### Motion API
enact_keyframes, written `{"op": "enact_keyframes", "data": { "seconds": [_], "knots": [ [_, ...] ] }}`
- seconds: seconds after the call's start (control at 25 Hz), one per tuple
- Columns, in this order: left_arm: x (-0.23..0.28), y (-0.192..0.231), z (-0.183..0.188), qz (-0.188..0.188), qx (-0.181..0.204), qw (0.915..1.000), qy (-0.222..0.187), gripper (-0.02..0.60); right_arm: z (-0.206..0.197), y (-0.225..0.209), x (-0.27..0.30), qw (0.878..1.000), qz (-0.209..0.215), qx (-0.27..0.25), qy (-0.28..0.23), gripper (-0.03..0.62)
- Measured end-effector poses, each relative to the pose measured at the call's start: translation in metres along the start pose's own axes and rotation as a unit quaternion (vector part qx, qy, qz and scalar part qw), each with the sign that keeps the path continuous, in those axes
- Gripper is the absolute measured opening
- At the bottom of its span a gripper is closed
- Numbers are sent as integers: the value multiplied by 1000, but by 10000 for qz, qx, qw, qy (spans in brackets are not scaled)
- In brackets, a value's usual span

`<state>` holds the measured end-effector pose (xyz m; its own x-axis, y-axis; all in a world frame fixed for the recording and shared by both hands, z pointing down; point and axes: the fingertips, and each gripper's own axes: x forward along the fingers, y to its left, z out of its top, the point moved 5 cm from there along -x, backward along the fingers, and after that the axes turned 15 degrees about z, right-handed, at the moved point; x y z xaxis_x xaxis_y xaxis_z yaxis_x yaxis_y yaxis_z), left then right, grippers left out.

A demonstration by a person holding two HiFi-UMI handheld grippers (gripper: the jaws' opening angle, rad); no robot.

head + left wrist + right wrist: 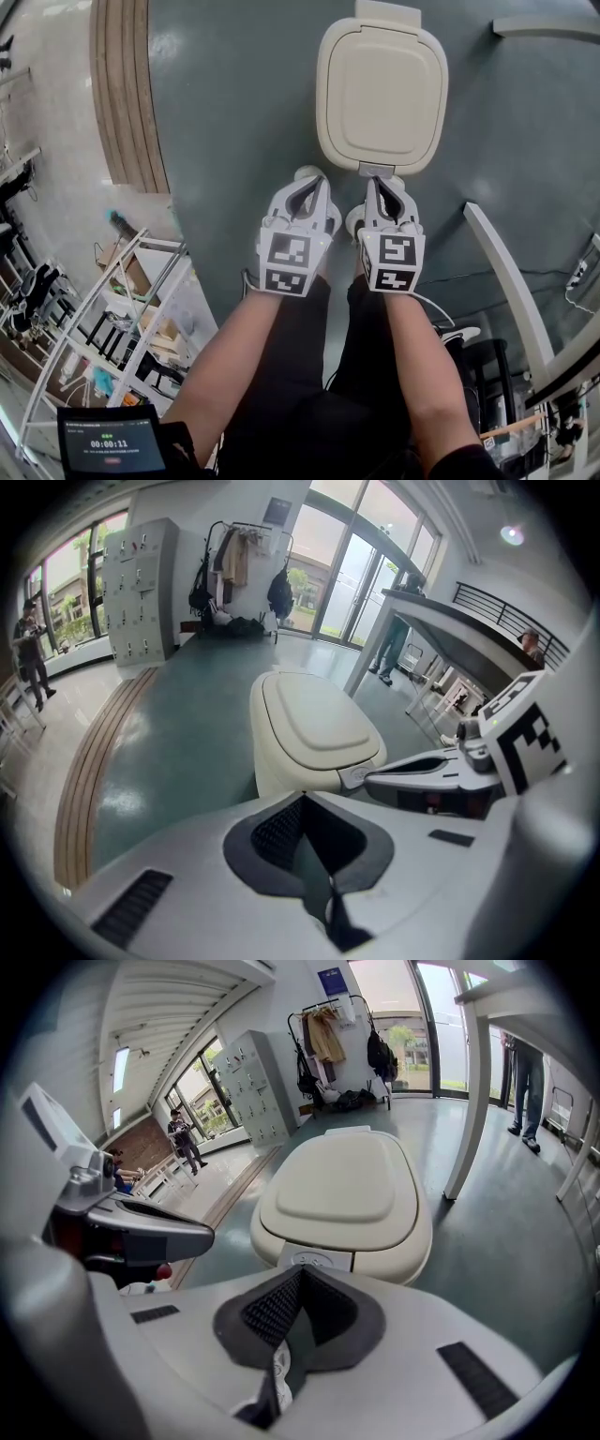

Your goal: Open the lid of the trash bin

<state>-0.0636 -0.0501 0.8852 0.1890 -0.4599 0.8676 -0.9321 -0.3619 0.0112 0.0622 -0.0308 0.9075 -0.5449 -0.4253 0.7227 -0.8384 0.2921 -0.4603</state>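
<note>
**Approach done, press not yet made – lid down**

Far L: wood floor strip [127,94] and a wire rack [112,309] are well apart from the work, no issue.

L gripper [305,187]: jaws pinched together on nothing. It hangs just beside the bin's front-L corner, off the latch, so it looks like a spare here.

Trash bin [380,94] stands on the grey floor [234,112] straight ahead of the person. Lid [380,80] is flat and fully down. The small latch tab [378,170] sits at the middle of the front edge, hinge block on the far side.

R gripper [379,186]: jaws also clenched tip to tip, empty. Tips sit right at the tab; can't tell if they touch.

Step, as I judge it: lined up for the press. Next move prob. calls for a short push on the tab w/ the R tips, then room overhead for the lid to swing back; nothing above it in view.

Far R: a white slanted beam [506,272] is near the R forearm, so keep the elbow in.
</note>
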Motion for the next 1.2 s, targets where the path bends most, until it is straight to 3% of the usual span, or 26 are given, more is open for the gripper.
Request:
{"op": "enact_keyframes", "data": {
  "seconds": [0.24,0.6,0.76,1.2],
  "knots": [
    [2,5,-4,-6,-299,9994,191,-3,3,3,0,10000,24,-92,30,0],
    [2,15,-10,48,-318,9992,241,-3,5,5,-1,10000,36,-48,23,0],
    [3,18,-10,157,-82,9997,137,-3,5,4,-2,9998,39,-167,34,0],
    [4,16,-6,139,-198,9996,125,-3,3,5,-4,9996,-44,-220,140,0]
  ]
}}
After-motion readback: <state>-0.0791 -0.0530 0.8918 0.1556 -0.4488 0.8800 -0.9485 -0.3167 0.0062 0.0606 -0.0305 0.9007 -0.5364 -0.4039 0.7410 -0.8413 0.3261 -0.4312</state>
